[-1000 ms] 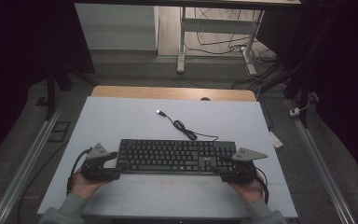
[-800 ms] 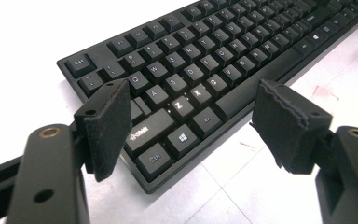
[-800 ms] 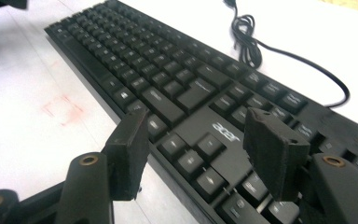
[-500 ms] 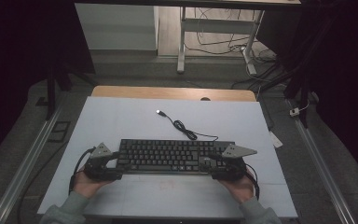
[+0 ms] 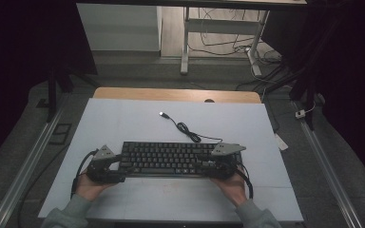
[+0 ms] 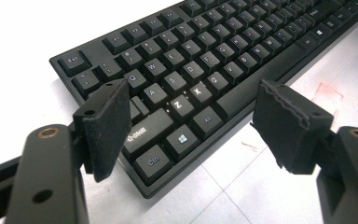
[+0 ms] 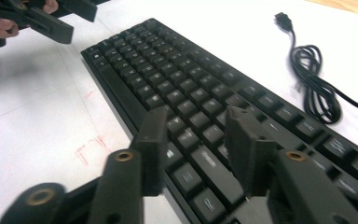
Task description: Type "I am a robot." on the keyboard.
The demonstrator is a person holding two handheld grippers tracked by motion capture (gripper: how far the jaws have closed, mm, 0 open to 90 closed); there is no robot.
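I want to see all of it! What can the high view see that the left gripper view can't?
High view alone: the black cable coiled behind the keyboard, its plug, the wooden table edge, both hands, and the right gripper over the keyboard's right end. Left gripper view alone: key letters such as Z, and red marks on the white sheet. Both share the keyboard and the left gripper, jaws open.

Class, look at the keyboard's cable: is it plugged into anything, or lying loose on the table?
Loose. The cable lies partly coiled on the white table beyond the keyboard, and its plug rests bare on the surface, connected to nothing.
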